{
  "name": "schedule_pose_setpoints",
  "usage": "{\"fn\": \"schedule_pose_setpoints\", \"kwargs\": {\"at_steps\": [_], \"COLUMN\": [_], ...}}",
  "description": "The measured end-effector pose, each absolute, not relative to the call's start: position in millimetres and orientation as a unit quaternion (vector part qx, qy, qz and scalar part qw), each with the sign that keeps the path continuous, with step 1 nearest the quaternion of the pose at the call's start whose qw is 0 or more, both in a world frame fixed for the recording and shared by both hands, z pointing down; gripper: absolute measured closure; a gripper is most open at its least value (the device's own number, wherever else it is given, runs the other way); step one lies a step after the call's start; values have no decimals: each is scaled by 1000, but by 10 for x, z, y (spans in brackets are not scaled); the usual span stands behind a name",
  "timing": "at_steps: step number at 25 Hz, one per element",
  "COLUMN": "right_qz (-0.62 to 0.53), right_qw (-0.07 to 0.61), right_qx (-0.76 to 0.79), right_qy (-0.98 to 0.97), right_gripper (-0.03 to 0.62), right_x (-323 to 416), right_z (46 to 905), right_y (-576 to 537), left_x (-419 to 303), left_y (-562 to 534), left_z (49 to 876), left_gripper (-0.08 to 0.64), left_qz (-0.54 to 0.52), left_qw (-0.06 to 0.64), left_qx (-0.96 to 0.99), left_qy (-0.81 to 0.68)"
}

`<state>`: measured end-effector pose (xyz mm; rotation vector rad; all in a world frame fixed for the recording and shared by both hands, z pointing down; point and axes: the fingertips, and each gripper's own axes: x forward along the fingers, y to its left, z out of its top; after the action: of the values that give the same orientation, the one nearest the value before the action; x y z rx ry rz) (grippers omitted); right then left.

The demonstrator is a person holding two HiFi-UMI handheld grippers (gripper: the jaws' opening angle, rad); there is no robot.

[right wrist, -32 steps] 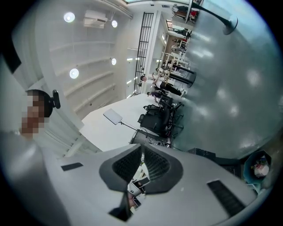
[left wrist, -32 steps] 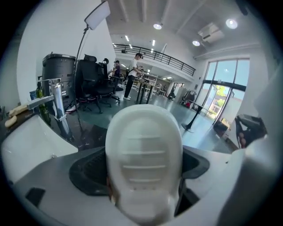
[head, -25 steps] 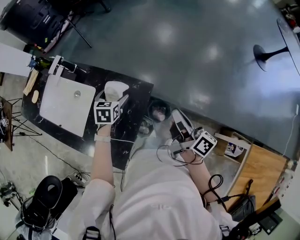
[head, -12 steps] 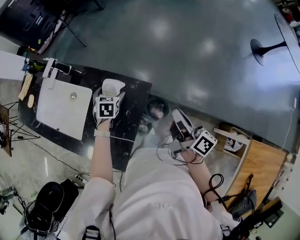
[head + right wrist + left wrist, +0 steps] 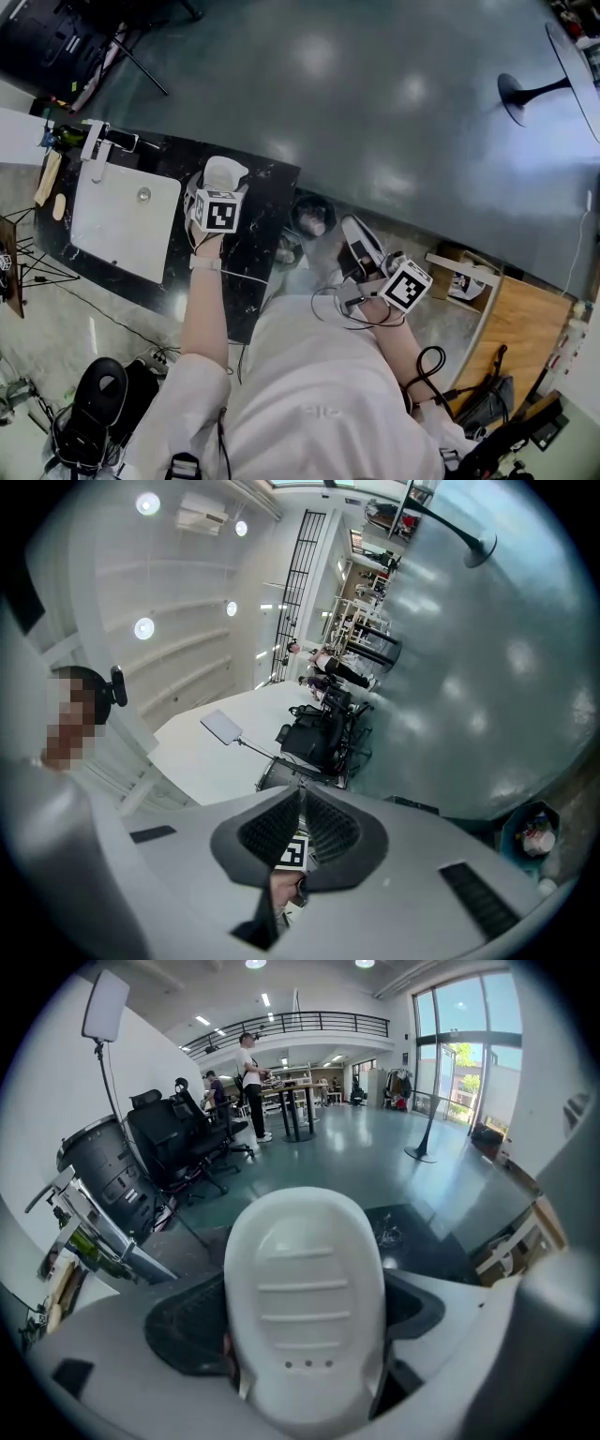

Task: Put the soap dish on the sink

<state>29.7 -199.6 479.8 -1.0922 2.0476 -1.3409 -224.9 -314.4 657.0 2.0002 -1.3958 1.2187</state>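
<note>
The soap dish [image 5: 225,171] is a white oval with ridges and three small holes [image 5: 305,1302]. My left gripper [image 5: 222,185] is shut on it and holds it over the black counter [image 5: 253,234], just right of the white sink [image 5: 112,225]. In the left gripper view the dish [image 5: 305,1302] fills the space between the jaws of the left gripper [image 5: 305,1344]. My right gripper [image 5: 361,246] hangs beside the person's body, off the counter. In its own view the right gripper [image 5: 301,834] is shut, with nothing between the jaws.
A chrome faucet [image 5: 97,141] stands at the sink's far left corner, with a green bottle [image 5: 58,137] beside it. A small bin [image 5: 314,217] sits on the floor right of the counter. A black chair [image 5: 94,412] and a wooden desk [image 5: 520,342] are near the person.
My left gripper has turned a little with the soap dish still in it, staying beside the sink. The right gripper has not moved.
</note>
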Motion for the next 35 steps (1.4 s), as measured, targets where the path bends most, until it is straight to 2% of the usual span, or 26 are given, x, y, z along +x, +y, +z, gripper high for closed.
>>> {"fn": "schedule_pose_setpoints", "kwargs": {"at_steps": [18,24,30,35], "right_qz": [-487,-483,-482,-481], "right_qw": [227,230,240,249], "right_qx": [-389,-385,-377,-365], "right_qy": [748,752,754,757], "right_gripper": [557,557,557,557], "right_x": [341,384,532,597], "right_z": [4806,4765,4670,4580], "right_y": [-1925,-1876,-1857,-1804], "left_x": [-2260,-2346,-2353,-2202], "left_y": [-3147,-3081,-2979,-2789], "left_z": [6573,6577,6215,5755], "left_gripper": [92,83,83,83], "left_qz": [435,430,421,366], "left_qw": [176,202,178,195], "left_qx": [726,717,712,723], "left_qy": [-503,-510,-533,-553]}}
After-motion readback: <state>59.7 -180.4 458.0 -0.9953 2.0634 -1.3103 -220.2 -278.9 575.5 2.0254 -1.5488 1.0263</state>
